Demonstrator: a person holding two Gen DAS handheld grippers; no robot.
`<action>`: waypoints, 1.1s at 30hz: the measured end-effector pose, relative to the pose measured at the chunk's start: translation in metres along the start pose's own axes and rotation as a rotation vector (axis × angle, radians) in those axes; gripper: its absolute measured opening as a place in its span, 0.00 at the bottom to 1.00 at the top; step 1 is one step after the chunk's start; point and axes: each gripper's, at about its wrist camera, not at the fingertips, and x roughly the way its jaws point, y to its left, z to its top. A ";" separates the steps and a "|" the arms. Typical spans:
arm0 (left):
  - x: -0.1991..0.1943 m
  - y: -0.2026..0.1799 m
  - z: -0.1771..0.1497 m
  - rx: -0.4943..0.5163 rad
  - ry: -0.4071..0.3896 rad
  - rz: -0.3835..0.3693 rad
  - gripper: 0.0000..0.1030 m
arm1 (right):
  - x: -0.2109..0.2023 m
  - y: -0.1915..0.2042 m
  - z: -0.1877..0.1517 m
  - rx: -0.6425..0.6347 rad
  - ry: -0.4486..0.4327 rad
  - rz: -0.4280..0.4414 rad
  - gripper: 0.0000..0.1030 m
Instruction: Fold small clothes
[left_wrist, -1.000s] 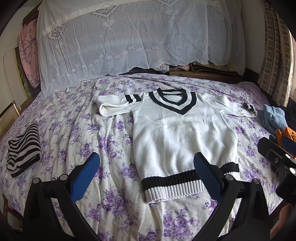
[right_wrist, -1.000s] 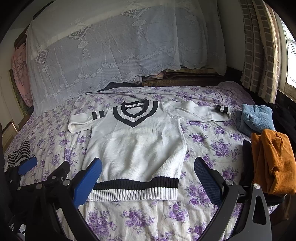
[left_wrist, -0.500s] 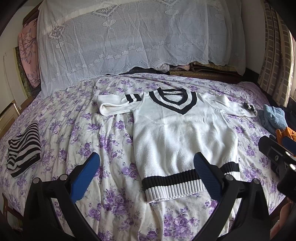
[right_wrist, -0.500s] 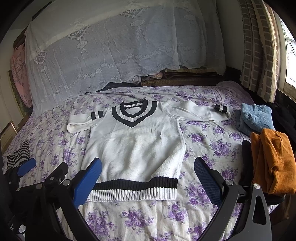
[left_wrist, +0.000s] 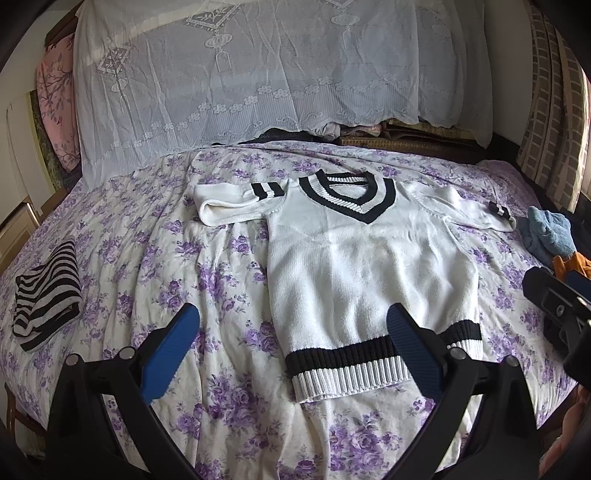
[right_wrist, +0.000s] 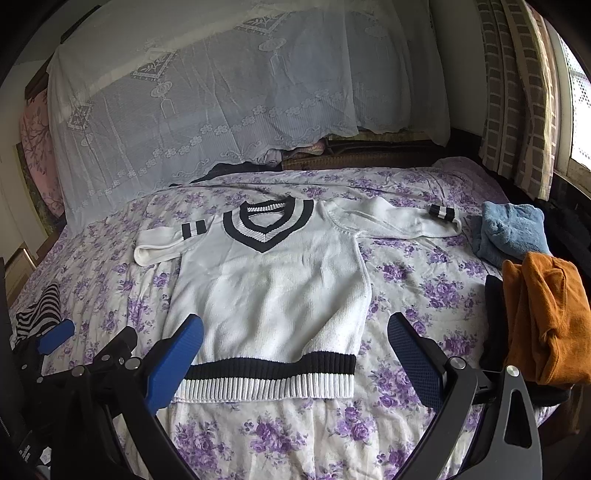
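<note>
A white knit sweater (left_wrist: 365, 258) with black V-neck trim and a black-and-white hem lies flat, face up, on the floral bedspread (left_wrist: 155, 258). Its left sleeve is folded back on itself; its right sleeve is spread out. It also shows in the right wrist view (right_wrist: 269, 288). My left gripper (left_wrist: 291, 343) is open and empty, hovering over the hem's left corner. My right gripper (right_wrist: 295, 350) is open and empty, hovering above the hem. Neither touches the sweater.
A folded black-and-white striped garment (left_wrist: 46, 295) lies at the bed's left edge. A blue cloth (right_wrist: 511, 229) and an orange garment (right_wrist: 546, 317) lie at the right edge. A lace-covered pile (left_wrist: 258, 74) stands behind the bed. A curtain (right_wrist: 517, 92) hangs at the right.
Both grippers have stayed open with only a slight drift; the right wrist view has shifted a little to the left. The sweater has not moved.
</note>
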 end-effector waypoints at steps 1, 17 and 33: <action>0.001 -0.001 0.002 0.000 0.001 0.001 0.96 | 0.000 0.000 0.000 -0.002 -0.002 -0.003 0.97; 0.036 0.001 0.000 0.002 0.060 0.004 0.96 | 0.027 -0.006 -0.007 -0.003 0.006 0.063 0.97; 0.170 0.069 0.088 -0.092 0.143 0.077 0.96 | 0.191 -0.193 0.102 0.582 -0.008 0.183 0.97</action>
